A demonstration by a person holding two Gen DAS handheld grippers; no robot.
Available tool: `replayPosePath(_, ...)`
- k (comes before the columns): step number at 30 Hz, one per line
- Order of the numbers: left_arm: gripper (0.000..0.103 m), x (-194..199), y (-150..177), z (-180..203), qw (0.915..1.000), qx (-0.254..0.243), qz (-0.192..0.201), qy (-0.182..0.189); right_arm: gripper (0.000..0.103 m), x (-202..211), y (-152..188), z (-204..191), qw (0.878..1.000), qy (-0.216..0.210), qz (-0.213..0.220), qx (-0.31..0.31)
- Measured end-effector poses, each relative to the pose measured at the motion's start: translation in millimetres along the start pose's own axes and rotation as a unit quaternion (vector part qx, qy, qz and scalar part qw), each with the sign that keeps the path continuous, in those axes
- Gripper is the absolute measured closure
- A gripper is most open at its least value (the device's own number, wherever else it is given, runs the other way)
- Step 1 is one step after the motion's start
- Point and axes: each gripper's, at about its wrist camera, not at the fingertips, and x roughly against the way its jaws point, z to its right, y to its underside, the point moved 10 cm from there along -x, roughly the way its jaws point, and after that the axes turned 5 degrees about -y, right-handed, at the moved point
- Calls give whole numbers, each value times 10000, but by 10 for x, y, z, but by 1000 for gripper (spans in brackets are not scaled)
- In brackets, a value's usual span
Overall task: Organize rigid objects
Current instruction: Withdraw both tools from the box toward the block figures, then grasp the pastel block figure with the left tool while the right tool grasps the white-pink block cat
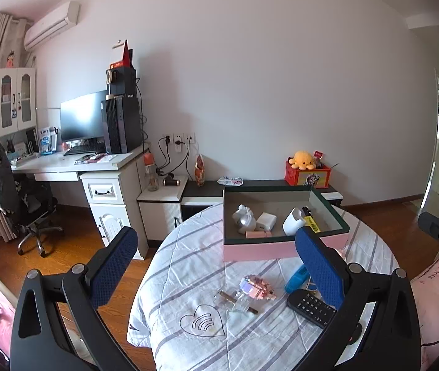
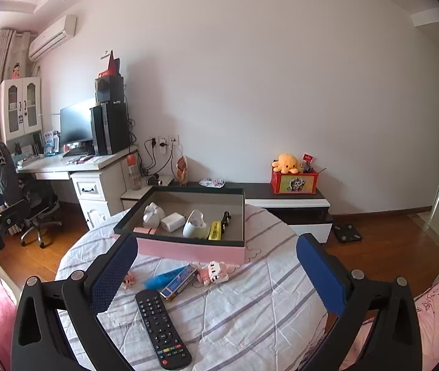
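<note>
A pink box with a dark green rim (image 1: 256,251) (image 2: 188,251) sits on the striped quilt (image 2: 250,303). It holds a silver figure (image 1: 244,219), a white charger (image 2: 173,221), a white cup-like piece (image 2: 193,222) and a yellow highlighter (image 2: 215,230). In front of the box lie a black remote (image 1: 310,307) (image 2: 160,327), a blue tube (image 2: 165,276), a small blue-and-gold carton (image 2: 179,282), a pink brick toy (image 1: 256,286) (image 2: 214,272) and a clear glass bottle (image 1: 239,301). My left gripper (image 1: 216,238) and right gripper (image 2: 216,244) both hover open and empty, short of these items.
A low black-and-white cabinet (image 2: 287,199) behind the quilt carries a red box with a yellow plush (image 2: 285,164). A white desk (image 1: 74,164) and an office chair (image 1: 6,185) stand at the left. A black scale (image 2: 347,232) lies on the wooden floor. Pink bedding (image 2: 435,309) lies to the right.
</note>
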Motion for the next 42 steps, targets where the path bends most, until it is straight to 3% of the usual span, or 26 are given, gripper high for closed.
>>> replayPosePath(6, 0, -165, 167, -42, 9996, 1, -265, -61, 0, -134, 161, -2, 9997, 13, -225, -23)
replayPosePath(13, 0, -496, 473, 91, 9971, -117, -746, 129, 0, -473, 460, 63, 9975, 62, -696, -92)
replayPosePath(22, 0, -1028, 997, 384, 9876, -651, -1388, 340, 0, -876, 785, 198, 9930, 60, -1160, -201)
replayPosePath(33, 0, -1557, 1350, 750, 9761, -1128, -1757, 610, 0, -1376, 1056, 312, 9864, -6, -1619, -293)
replayPosePath(35, 10, -1614, 1390, 792, 9746, -1222, -1780, 593, 0, -1440, 1090, 330, 9853, -16, -1679, -304)
replayPosePath(39, 20, -1720, 1474, 821, 9701, -1324, -1946, 594, 0, -1543, 1151, 364, 9835, -41, -1779, -340)
replayPosePath(42, 43, -1722, 1435, 812, 9706, -1268, -1910, 731, 0, -1600, 1190, 384, 9820, -24, -1857, -344)
